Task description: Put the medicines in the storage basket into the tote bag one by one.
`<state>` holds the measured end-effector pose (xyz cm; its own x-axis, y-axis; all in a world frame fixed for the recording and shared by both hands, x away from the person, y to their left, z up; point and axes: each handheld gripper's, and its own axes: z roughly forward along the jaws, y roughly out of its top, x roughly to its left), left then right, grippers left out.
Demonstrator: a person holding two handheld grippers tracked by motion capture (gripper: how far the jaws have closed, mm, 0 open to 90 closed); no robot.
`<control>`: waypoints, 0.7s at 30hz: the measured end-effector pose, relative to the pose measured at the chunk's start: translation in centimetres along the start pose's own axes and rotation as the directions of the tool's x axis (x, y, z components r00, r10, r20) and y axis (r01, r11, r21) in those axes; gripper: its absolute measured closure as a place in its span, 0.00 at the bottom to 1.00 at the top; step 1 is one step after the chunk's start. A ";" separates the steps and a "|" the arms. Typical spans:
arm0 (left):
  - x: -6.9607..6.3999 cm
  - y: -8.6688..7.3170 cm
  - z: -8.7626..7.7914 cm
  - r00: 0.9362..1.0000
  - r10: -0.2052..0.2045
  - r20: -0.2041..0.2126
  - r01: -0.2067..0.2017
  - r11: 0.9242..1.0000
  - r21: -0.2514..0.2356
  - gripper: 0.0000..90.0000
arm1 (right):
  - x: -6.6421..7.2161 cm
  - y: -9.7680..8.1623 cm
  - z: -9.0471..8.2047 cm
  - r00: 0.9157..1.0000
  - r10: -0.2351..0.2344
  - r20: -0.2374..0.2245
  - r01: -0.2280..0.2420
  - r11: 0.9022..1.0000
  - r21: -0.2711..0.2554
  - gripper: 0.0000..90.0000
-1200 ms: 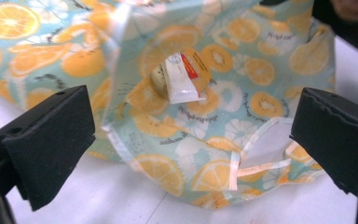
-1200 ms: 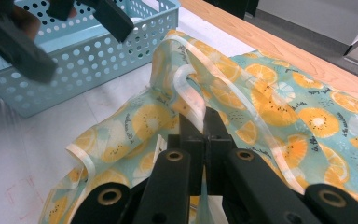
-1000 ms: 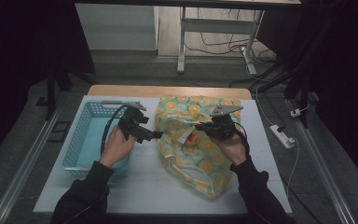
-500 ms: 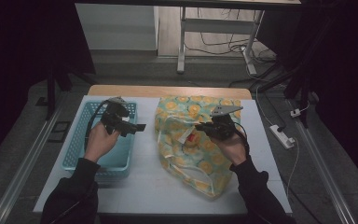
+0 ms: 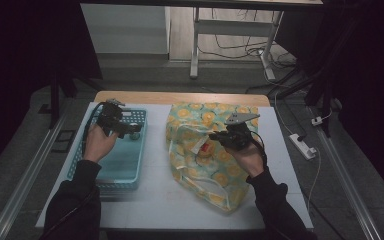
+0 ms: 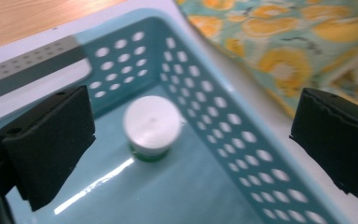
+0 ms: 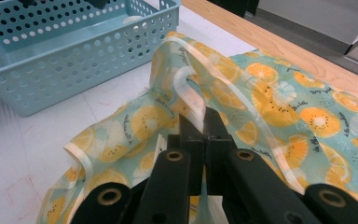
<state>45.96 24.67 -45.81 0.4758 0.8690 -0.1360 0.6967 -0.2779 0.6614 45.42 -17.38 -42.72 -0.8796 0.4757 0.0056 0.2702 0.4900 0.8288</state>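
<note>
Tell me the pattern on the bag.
Orange and lemon slices on pale teal, with cream trim; the bag shows best in the right gripper view.

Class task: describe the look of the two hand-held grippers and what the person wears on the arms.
Both are black. The left hand-held gripper has thick, blocky black foam pads and a trailing black cable. The right hand-held gripper carries a grey three-cornered plate. Dark long sleeves cover both forearms.

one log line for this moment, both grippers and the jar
left gripper: open, above basket | jar: upright in basket | right gripper: shut on bag edge
</note>
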 end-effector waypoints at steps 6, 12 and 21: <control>1.2 -0.2 1.6 0.999 -0.010 -0.033 0.011 0.999 0.035 0.00 | 0.0 0.0 0.0 1.000 -0.003 0.000 0.003 1.000 -0.001 1.00; 1.6 -0.4 3.3 0.999 0.022 -0.045 -0.017 0.995 0.097 0.00 | 0.0 -0.1 0.0 1.000 0.000 0.000 0.000 1.000 0.001 1.00; 1.2 -0.5 5.0 0.991 0.091 -0.093 -0.074 0.983 0.170 0.06 | 0.0 0.0 0.0 1.000 -0.002 -0.001 0.002 1.000 -0.002 1.00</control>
<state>48.87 23.76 -49.97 0.4850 0.8745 -0.0058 0.7407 -0.4073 0.5344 45.42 -17.42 -42.73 -0.8807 0.4737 0.0047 0.2679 0.4897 0.8297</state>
